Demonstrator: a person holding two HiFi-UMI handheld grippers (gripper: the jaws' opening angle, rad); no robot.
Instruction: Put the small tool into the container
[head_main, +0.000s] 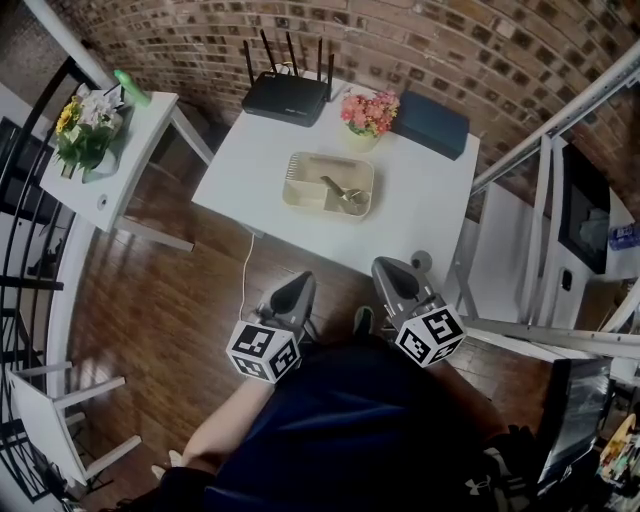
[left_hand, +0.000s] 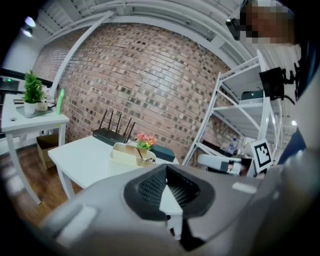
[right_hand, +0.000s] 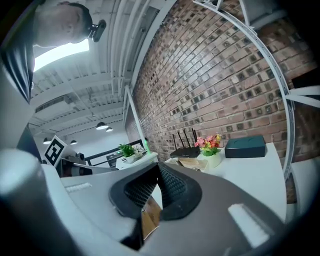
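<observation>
A cream container (head_main: 300, 190) sits mid-table on the white table (head_main: 420, 215), and a small metal tool (head_main: 343, 193) lies inside it. Both grippers hang close to the person's body, short of the table's front edge and well away from the container. My left gripper (head_main: 295, 290) has its jaws together with nothing between them. My right gripper (head_main: 392, 272) is also shut and empty. In the left gripper view the container (left_hand: 125, 154) and tool (left_hand: 141, 156) show beyond the left gripper (left_hand: 167, 187). In the right gripper view the container (right_hand: 192, 163) lies far ahead of the right gripper (right_hand: 156, 187).
At the table's back stand a black router (head_main: 286, 97), a pot of pink flowers (head_main: 368, 115) and a dark blue box (head_main: 432, 123). A white side table (head_main: 140, 130) with a plant (head_main: 85, 125) stands at left. White metal shelving (head_main: 545, 200) rises at right. A cable (head_main: 245, 270) hangs off the table.
</observation>
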